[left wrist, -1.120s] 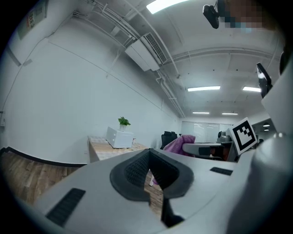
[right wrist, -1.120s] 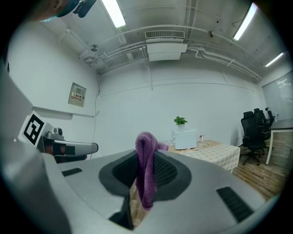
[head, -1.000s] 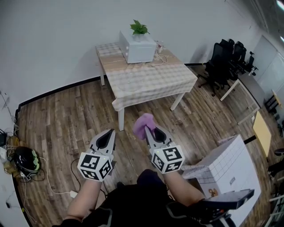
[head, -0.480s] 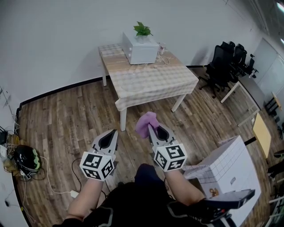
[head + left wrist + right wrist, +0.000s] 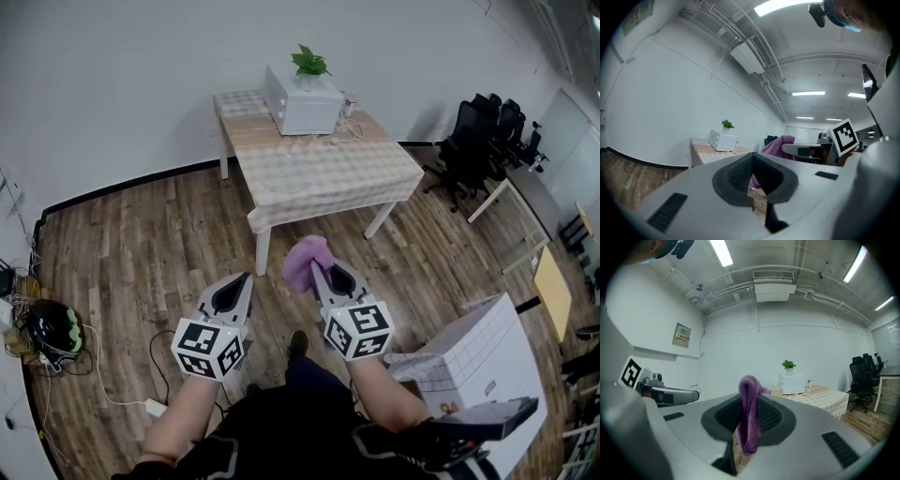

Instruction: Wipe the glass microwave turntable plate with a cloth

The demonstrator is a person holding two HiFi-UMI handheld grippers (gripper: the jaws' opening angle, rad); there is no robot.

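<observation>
Approach seems the step in hand: the person stands on the wooden floor [image 5: 141, 244], well apart from the table [image 5: 319, 173] where the microwave [image 5: 305, 108] sits. The right gripper [image 5: 321, 272] is clenched on a purple cloth [image 5: 305, 261]; the left gripper [image 5: 242, 279] is closed on nothing. No glass plate shows anywhere. It is probably inside the microwave, so the next move calls for walking up and opening its door.

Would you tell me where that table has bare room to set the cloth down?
The table is bare across its near half, from the microwave forward to the front edge. Its far end is crowded: the microwave, a plant on top, cables beside it.
</observation>
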